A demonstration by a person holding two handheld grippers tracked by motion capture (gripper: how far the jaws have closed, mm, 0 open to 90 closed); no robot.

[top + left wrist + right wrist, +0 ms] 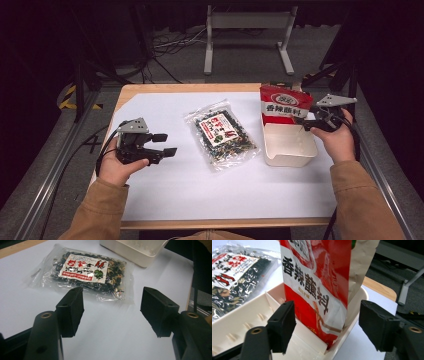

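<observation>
Right claw (306,123) gaping around upright red pouch (283,104) in tub (292,150)

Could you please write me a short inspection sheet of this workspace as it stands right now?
Surface: wooden table covered by a white sheet, flat and clean.
Job's things: red seasoning bag stands upright at the far end of the white tray; clear packet of dried greens lies flat on the sheet, left of the tray.
Clutter: nothing seen.
Grippers: left tool open, held above the sheet and aimed at the packet; right tool open, its jaws on either side of the red bag without touching it.
Cables: black cable trails from the left tool; loose cables on the floor behind.
Surroundings: grey floor, white frame stand beyond the table, metal rails at both sides.
</observation>
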